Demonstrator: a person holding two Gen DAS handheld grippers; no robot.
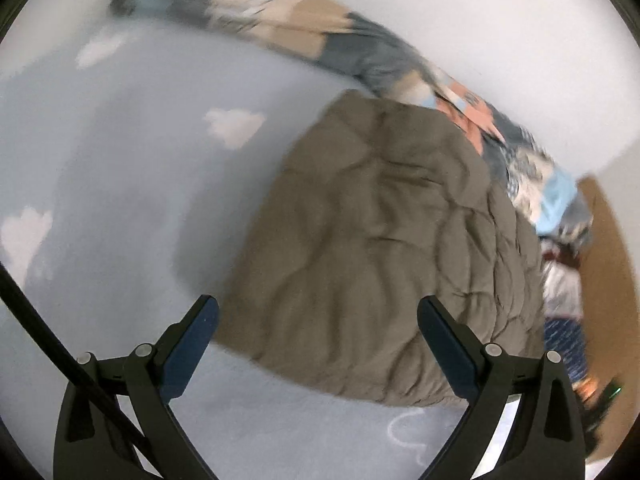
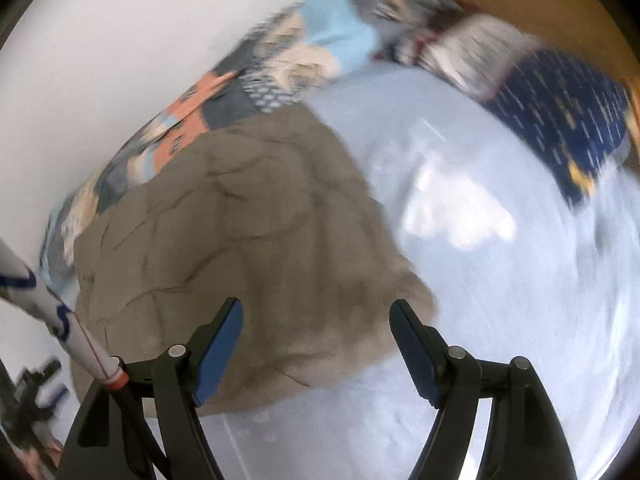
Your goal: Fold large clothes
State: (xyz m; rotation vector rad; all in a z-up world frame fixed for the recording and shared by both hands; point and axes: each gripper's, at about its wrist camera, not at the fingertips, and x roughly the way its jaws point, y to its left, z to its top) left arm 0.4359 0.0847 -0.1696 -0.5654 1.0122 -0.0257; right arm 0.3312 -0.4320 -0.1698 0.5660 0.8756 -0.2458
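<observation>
One taupe garment [image 1: 372,248] lies folded into a thick rounded bundle on a pale blue sheet [image 1: 120,200] printed with white clouds. In the left wrist view it fills the centre and lower right of the frame; in the right wrist view it fills the centre and lower left. Its surface is creased all over, and its kind cannot be told.

The left gripper [image 1: 318,316] stands wide open with nothing between its two blue-padded fingers [image 1: 188,348]; the bundle's near edge shows through the gap, and whether the tips touch the cloth cannot be told. The right gripper [image 2: 316,320] is likewise spread and holds nothing, its gap over the bundle's lower right edge where cloth meets sheet.

One patchwork quilt [image 1: 360,48] in grey, light blue, tan and orange runs from the upper left of the left view down to the right edge, lying against the bundle's far side. Behind it is a plain white wall [image 1: 500,20]. One navy cushion [image 2: 560,120] with small light dashes sits in the upper right of the right view, apart from the bundle. Three white clouds can be counted in the left half of the left view. No container shows in either view. Both views are blurred, the right one most at its right side
</observation>
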